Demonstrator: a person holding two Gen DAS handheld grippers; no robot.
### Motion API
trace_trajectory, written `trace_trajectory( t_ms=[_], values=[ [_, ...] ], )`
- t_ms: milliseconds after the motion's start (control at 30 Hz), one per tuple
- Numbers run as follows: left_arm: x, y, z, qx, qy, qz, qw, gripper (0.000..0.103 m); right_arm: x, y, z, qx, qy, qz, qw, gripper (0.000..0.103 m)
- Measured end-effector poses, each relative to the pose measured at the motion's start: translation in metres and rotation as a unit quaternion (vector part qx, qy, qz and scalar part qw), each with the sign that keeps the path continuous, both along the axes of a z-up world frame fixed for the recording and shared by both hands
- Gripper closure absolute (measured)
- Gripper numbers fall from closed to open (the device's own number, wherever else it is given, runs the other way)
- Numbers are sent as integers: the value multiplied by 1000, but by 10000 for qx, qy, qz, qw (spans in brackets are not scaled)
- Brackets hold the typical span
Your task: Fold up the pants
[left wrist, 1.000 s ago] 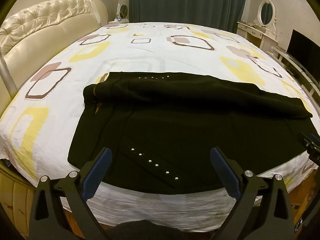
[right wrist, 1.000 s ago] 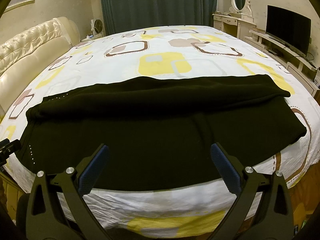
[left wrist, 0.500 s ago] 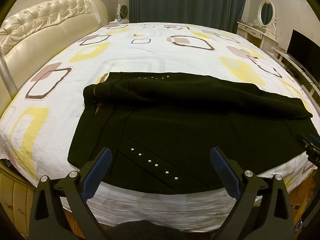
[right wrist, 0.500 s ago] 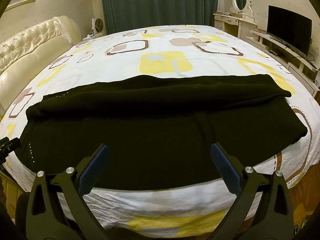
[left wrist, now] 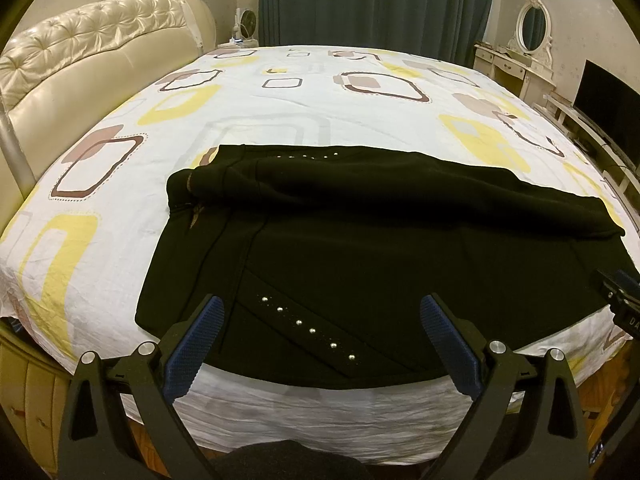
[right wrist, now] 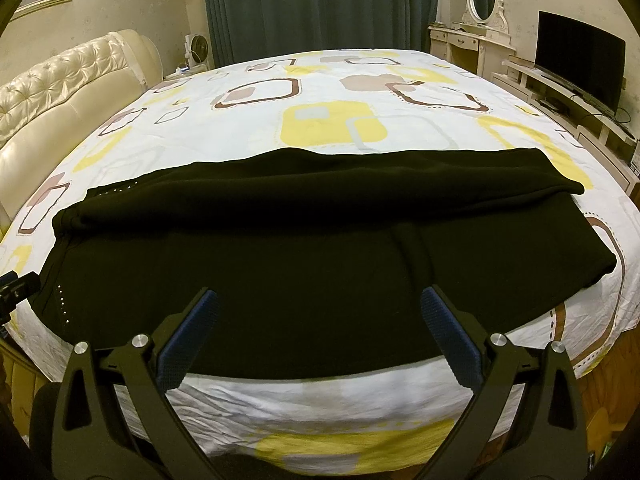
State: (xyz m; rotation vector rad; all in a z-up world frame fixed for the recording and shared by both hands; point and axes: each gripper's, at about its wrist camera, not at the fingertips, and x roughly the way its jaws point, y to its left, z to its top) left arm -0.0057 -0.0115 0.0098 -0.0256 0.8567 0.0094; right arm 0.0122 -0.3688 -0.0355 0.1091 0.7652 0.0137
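Black pants (left wrist: 360, 256) lie flat across the near part of the bed, waist to the left, legs to the right, one leg folded over the other. A row of silver studs (left wrist: 308, 330) marks the near pocket. The pants also show in the right wrist view (right wrist: 280, 264), hems at the right. My left gripper (left wrist: 320, 320) is open and empty, held above the near edge by the waist. My right gripper (right wrist: 316, 316) is open and empty, above the near edge by the legs.
The bed (left wrist: 280, 108) has a white sheet with yellow and brown squares. A cream tufted headboard (left wrist: 80, 56) is at left. A dressing table with mirror (right wrist: 480, 28) and a TV (right wrist: 580, 56) stand at the right. Dark curtains (left wrist: 372, 0) hang behind.
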Motion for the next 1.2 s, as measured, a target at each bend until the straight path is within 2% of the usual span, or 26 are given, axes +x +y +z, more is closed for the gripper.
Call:
trace_trajectory(
  t_ms=[1200],
  values=[
    [-1,-1,1,-12,-20,15,10000,5,-2,9,-7,-9,44,56,10000,2]
  ],
)
